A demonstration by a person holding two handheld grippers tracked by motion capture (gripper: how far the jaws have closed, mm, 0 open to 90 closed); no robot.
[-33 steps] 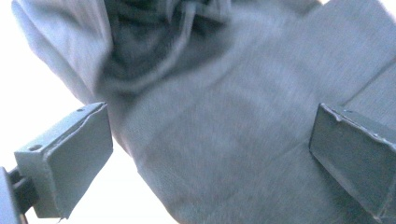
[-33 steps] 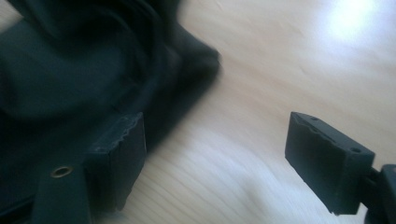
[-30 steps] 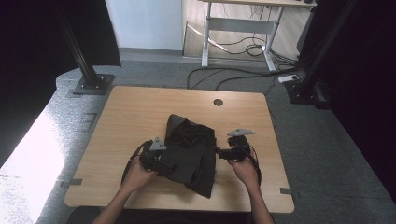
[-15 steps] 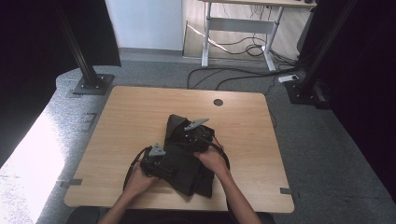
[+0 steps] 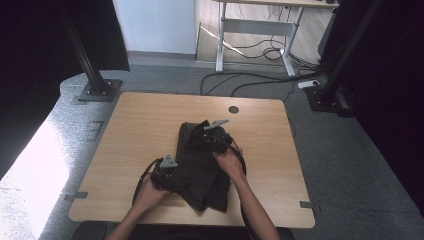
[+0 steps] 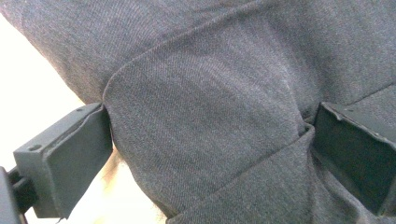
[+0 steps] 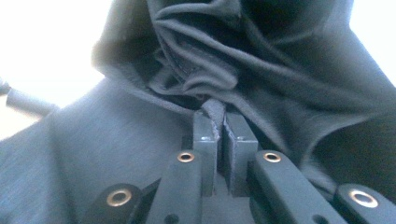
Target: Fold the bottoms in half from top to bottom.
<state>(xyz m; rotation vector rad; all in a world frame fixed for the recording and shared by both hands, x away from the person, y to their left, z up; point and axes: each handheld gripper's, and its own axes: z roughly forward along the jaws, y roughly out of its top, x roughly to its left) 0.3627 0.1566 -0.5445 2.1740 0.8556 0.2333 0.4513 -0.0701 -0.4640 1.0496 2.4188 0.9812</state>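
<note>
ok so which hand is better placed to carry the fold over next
Right, probably. The right gripper is pinched shut on an edge of the dark garment, ready to pull it across. The left gripper is open, its fingers straddling the cloth near the left edge, better suited to holding down.

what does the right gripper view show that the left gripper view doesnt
Right gripper view alone: the right gripper has its jaws pinched shut on a thin edge of the dark cloth, which bunches into deep folds beyond the jaws.

Left gripper view alone: the left gripper has its jaws wide apart, with a smooth folded layer of cloth between them and a curved seam across it.

Both: the same dark grey cloth up close, and pale bright tabletop at the edges.
</note>
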